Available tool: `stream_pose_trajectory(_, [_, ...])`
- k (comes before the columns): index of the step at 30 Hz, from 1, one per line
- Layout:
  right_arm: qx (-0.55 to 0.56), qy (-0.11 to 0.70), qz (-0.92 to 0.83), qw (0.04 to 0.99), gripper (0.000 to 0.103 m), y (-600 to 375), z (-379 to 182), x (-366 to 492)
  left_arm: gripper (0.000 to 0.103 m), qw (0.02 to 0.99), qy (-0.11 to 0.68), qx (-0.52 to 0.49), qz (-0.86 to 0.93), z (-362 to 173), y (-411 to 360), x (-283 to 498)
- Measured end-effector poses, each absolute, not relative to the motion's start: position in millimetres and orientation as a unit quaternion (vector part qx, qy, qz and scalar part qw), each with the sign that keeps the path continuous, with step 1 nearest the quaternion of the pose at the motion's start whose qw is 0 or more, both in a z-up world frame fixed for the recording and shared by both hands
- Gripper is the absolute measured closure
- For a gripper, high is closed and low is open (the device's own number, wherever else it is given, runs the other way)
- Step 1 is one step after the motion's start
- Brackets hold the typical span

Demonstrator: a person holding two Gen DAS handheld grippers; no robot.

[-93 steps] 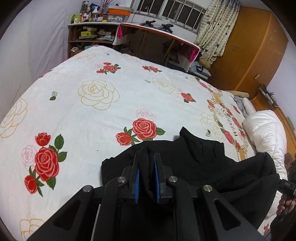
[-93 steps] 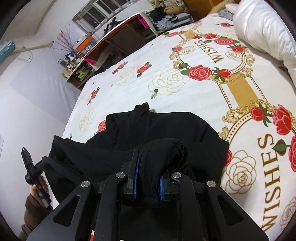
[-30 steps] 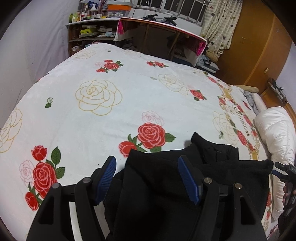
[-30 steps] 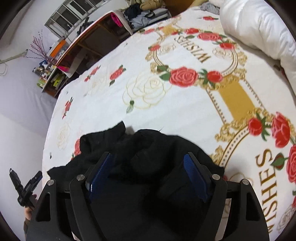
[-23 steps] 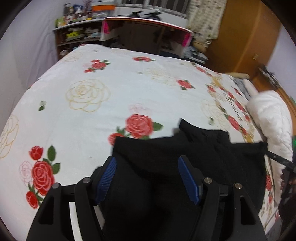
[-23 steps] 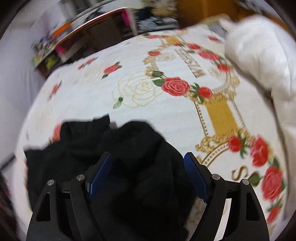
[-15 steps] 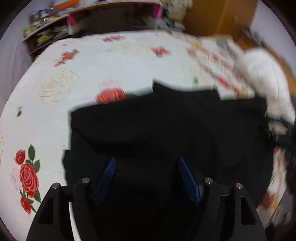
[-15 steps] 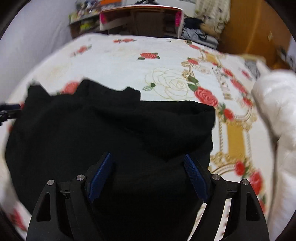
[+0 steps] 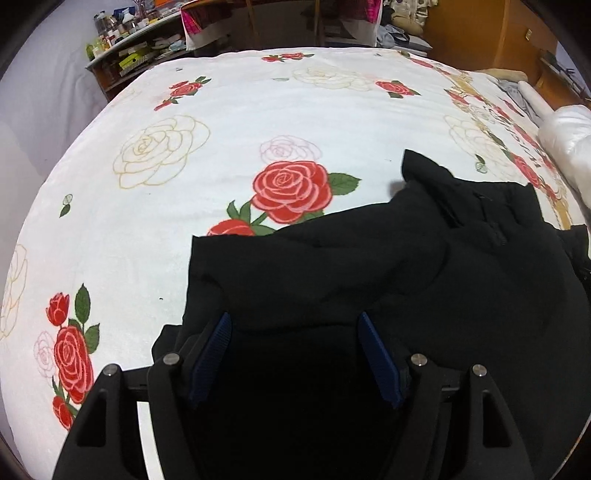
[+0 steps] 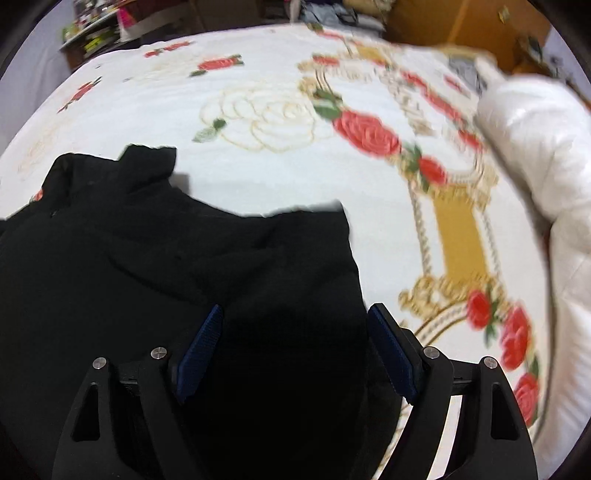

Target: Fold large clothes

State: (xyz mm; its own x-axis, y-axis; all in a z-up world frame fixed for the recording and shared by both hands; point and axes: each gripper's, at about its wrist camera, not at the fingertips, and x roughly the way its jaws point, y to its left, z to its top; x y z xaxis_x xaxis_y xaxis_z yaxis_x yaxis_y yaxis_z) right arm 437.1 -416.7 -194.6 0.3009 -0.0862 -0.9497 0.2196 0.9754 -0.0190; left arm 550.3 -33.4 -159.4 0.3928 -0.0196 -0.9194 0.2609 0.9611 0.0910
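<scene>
A black garment lies folded in a thick stack on the rose-patterned bed cover. Its collar end points toward the far side. My left gripper is open, its blue pads spread over the garment's near left part, holding nothing. In the right wrist view the same garment fills the lower left, with its right edge near the gold border print. My right gripper is open above the garment's near right part, empty. That view is motion-blurred.
A white puffy duvet lies along the bed's right side. A desk and cluttered shelves stand beyond the far edge, with a wooden wardrobe at the far right. The cover lies bare beyond the garment.
Both grippers were shut on garment folds three seconds ago; they have opened and let go. The garment now lies flat on the bed, and both grippers hover just over its near edge.
</scene>
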Motion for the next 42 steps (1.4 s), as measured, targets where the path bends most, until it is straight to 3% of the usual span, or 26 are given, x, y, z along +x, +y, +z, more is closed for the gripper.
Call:
stream_pose_trajectory(4, [0.075,0.579,-0.099,0.806,0.023,-420.4,-188.8,430.1,0.031,0.825,0.551,0.097,-0.075,-153.7,-29.0,552.4])
stream_pose_trajectory(16, [0.025,0.483,-0.024,0.875,0.023,-350.4,-79.3,385.6,0.032,0.864,0.492,0.038,-0.102,-82.6,-21.9,509.5])
stream_pose_trajectory(24, [-0.006,0.523,0.049,0.851,0.023,-263.8,-121.1,381.7,0.032,0.841,0.510,0.096,-0.151,-113.5,-67.5,475.3])
stream_pose_trajectory(35, [0.002,0.540,0.049,0.840,0.020,-259.3,-163.8,378.6,0.032,0.831,0.532,0.126,-0.102,-148.5,-50.5,489.0])
stream_pose_trajectory(42, [0.022,0.533,0.045,0.845,0.019,-279.1,-131.5,370.3,0.031,0.837,0.530,0.097,-0.097,-130.8,-36.5,490.4])
